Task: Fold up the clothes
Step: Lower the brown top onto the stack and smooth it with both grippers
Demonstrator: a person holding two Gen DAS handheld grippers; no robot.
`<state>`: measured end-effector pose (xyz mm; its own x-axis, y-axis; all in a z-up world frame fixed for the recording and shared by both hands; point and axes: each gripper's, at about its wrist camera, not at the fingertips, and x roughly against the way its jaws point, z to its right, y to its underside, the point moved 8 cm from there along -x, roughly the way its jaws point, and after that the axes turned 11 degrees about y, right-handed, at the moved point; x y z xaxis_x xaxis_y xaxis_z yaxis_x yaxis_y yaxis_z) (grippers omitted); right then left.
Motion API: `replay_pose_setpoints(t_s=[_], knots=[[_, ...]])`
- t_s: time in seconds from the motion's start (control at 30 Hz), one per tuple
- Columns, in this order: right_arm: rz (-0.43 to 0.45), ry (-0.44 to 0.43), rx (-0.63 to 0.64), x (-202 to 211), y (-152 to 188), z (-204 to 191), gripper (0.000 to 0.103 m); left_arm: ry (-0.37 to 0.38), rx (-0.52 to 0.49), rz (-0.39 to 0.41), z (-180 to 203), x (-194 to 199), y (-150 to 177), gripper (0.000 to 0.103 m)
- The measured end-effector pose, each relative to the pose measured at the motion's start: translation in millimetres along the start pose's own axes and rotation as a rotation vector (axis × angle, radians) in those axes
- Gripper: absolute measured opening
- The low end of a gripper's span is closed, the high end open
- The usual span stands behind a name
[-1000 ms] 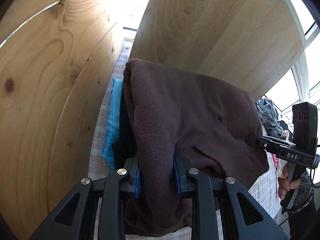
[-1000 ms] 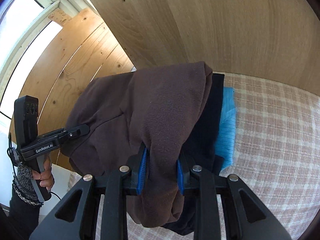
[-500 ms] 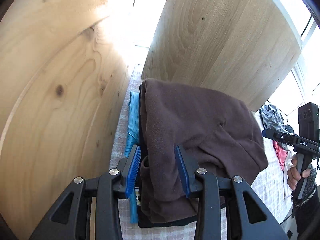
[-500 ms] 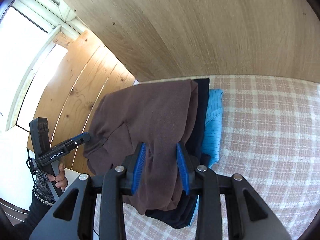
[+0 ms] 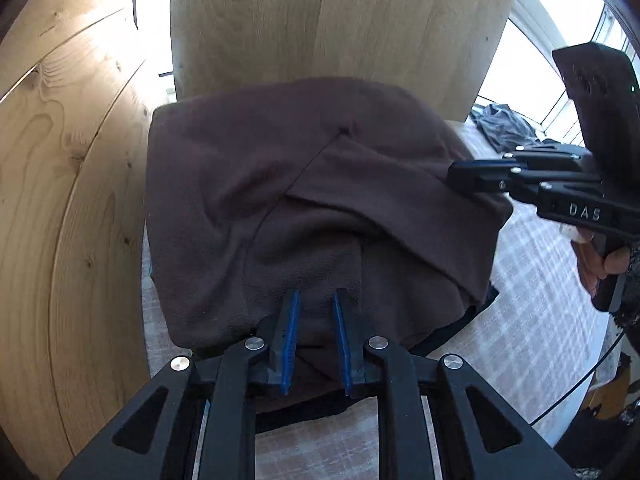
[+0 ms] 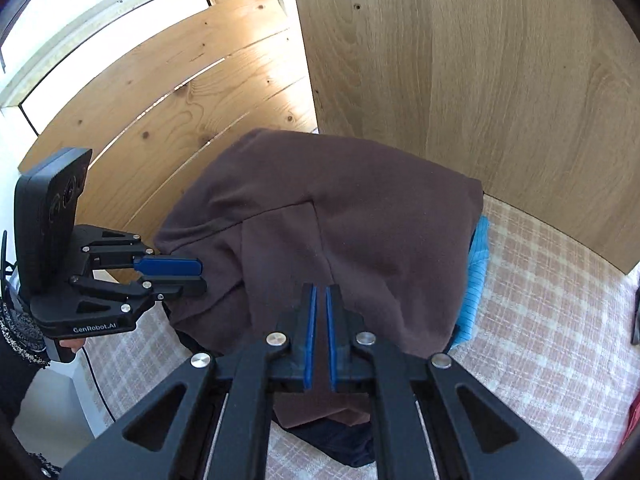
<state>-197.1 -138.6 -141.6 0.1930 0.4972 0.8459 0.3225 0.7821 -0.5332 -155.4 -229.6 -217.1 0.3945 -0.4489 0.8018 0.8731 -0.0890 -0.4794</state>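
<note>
On plaid cloth (image 6: 540, 280), brown fleece (image 6: 340, 220), stacked

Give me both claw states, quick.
Left claw: closing, gap remains, nothing pinched, above the brown garment.
Right claw: shut, no cloth visibly gripped.

matt brown fleece garment (image 6: 360, 220) on checked woven cloth (image 6: 540, 300); grained wooden panels (image 6: 480, 80).

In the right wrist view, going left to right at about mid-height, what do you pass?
Left gripper → brown fleece garment → light blue folded garment → checked pink-and-white cloth surface.
</note>
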Motion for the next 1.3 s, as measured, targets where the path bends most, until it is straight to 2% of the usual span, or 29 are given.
replay_pose_setpoints(t_s=[0.03,0.13,0.2,0.27,0.37,0.4,0.47,0.63,0.7,0.73,0.83,1.07,1.23,1.3], knots=[[-0.027,0.025,0.002,-11.6,5.7,5.8,0.005,0.003,-0.002,-0.003,-3.3,-2.0,6.2,0.017],[-0.089,-0.018,-0.058,-30.1,19.8,21.5,0.003,0.016,0.003,0.014,-2.1,11.7,8.3,0.015],[-0.057,-0.049,-0.104,-15.7,14.6,24.8,0.003,0.037,-0.019,0.04,9.8,23.9,3.0,0.012],[-0.018,-0.065,-0.08,-0.7,7.7,17.0,0.006,0.046,-0.075,0.048,27.7,28.3,-1.8,0.012],[-0.003,-0.09,-0.023,12.6,2.0,-1.2,0.006,0.039,-0.174,0.04,54.5,26.3,-8.5,0.026],[-0.004,-0.088,-0.005,14.1,0.8,-6.5,0.006,0.02,-0.203,0.024,58.3,19.3,-10.4,0.033],[-0.007,-0.07,0.019,12.4,-0.6,-13.2,0.006,-0.021,-0.219,-0.006,55.8,8.7,-12.9,0.034],[-0.046,-0.04,0.04,0.0,4.9,-13.0,0.006,-0.108,-0.213,-0.073,38.6,-9.6,-15.3,0.025],[-0.063,-0.035,0.033,-5.7,5.4,-8.1,0.006,-0.106,-0.227,-0.09,36.5,-11.8,-14.0,0.02],[-0.07,-0.037,0.021,-8.5,4.9,-5.5,0.006,-0.092,-0.222,-0.091,34.9,-11.9,-14.5,0.014],[-0.093,-0.043,-0.013,-16.6,3.2,2.0,0.006,-0.052,-0.194,-0.078,29.6,-8.9,-17.6,0.004],[-0.125,-0.053,-0.045,-30.5,0.9,10.3,0.006,0.01,-0.157,-0.026,34.8,17.6,-16.8,0.003],[-0.139,-0.054,-0.047,-35.8,0.5,7.6,0.006,0.012,-0.18,-0.099,42.3,17.4,12.0,0.002],[-0.135,-0.042,-0.029,-32.0,-1.2,4.5,0.006,0.03,-0.143,-0.071,42.1,27.2,9.3,0.002]])
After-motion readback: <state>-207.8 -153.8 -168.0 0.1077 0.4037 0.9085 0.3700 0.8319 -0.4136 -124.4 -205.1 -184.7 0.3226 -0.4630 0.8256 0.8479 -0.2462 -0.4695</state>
